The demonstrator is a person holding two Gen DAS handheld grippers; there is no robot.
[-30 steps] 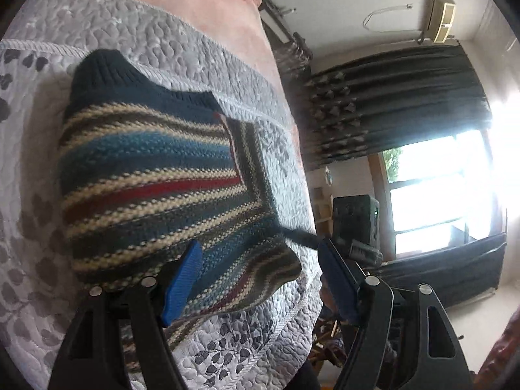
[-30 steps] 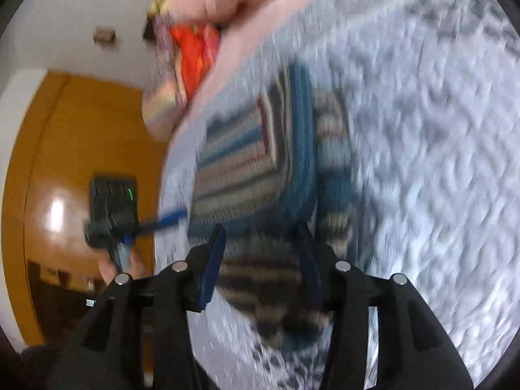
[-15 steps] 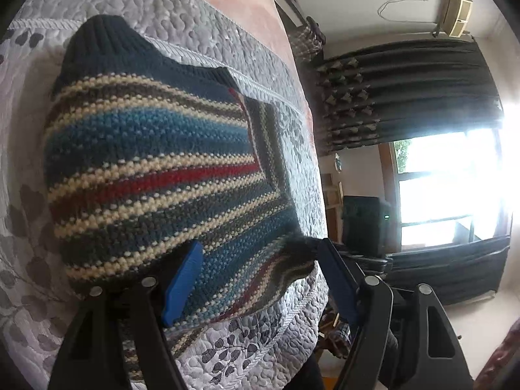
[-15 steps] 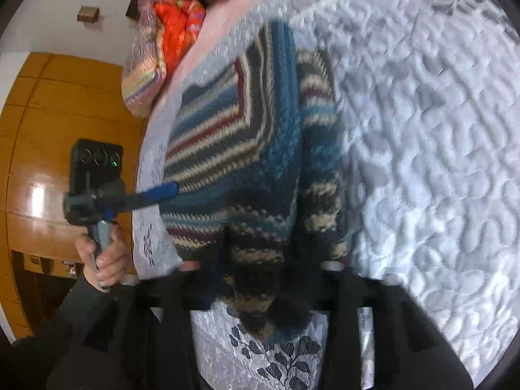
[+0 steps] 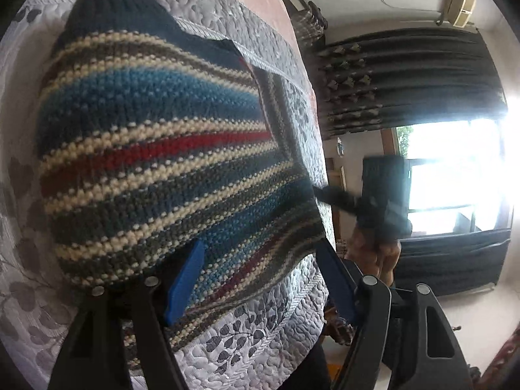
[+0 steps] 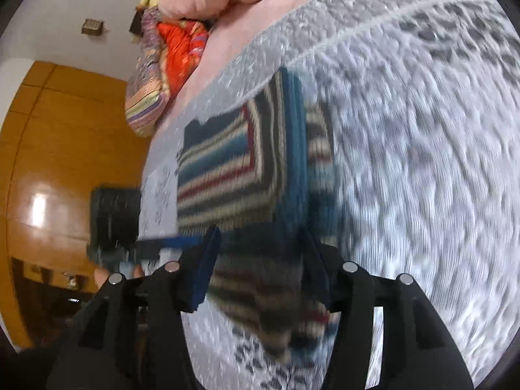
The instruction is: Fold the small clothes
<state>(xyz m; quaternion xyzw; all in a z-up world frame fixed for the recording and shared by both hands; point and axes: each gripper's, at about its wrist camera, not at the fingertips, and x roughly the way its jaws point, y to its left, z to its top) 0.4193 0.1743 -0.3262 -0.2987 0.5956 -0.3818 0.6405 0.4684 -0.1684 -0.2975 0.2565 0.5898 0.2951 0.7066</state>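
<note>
Striped knitted sweater (image 5: 156, 162) in blue, cream, red and dark bands lies folded on the grey quilted bedspread (image 5: 247, 341), filling the left of the left wrist frame more than half a second ago. Left gripper (image 5: 260, 279) stands wide above its lower edge. Right gripper (image 6: 260, 273), blurred, gapes wide over the sweater's near end, now clear of the knit.
</note>
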